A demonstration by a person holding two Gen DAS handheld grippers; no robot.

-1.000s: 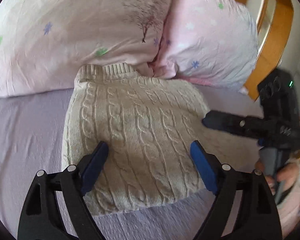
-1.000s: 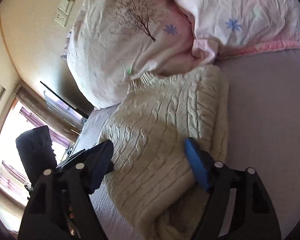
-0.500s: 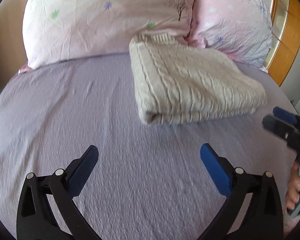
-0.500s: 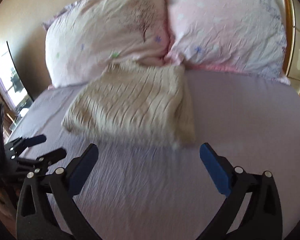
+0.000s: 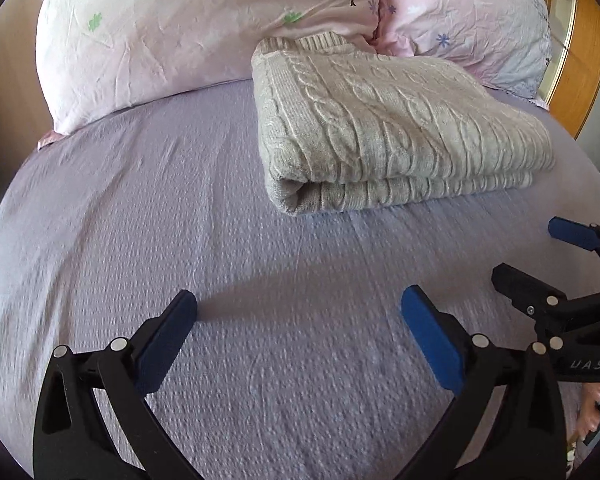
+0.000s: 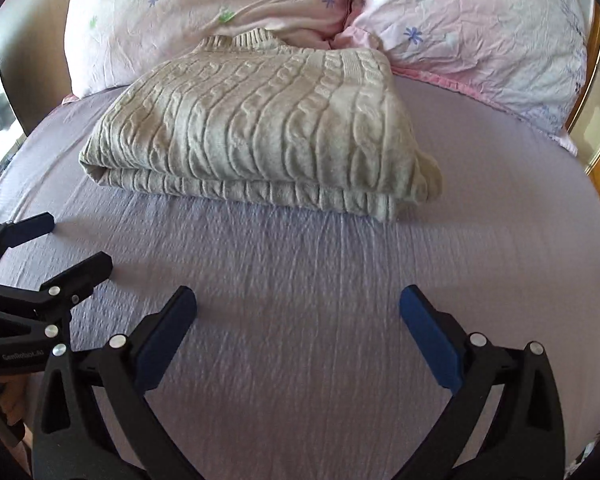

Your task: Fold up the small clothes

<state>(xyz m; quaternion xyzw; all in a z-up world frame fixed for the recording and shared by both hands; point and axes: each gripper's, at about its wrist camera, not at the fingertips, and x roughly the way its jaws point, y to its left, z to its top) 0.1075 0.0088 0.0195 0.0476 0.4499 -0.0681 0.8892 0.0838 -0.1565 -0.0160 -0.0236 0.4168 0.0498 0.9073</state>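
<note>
1. With both sets of jaws spread wide and nothing between them, the left gripper (image 5: 298, 318) and the right gripper (image 6: 298, 312) sit low over the bed sheet (image 5: 140, 208), side by side and near each other.
2. Blue pads (image 5: 432, 340) line the inner faces of the black fingers; the same pads show on the right unit (image 6: 430, 334).
3. Cross-view: the right gripper appears at the right edge of the left wrist view (image 5: 556, 268), jaws apart; the left gripper appears at the left edge of the right wrist view (image 6: 44, 240), likewise apart.
4. Part of a hand (image 5: 590, 412) is visible behind the right gripper body, lower right edge of the left wrist view.
5. Sheet is lilac, with a fine crinkled texture.
6. Cream cable-knit sweater (image 5: 384, 120) lies folded into a compact rectangle on the sheet, well ahead of both grippers, touched by neither. Doubled layers show along its near edge (image 6: 260, 190).
7. Ribbed collar end of the sweater touches the two pink pillows: left pillow (image 5: 188, 24) with tree print, right pillow (image 5: 472, 12) with small flowers.
8. Wooden bed frame (image 5: 580, 60) at far right.
</note>
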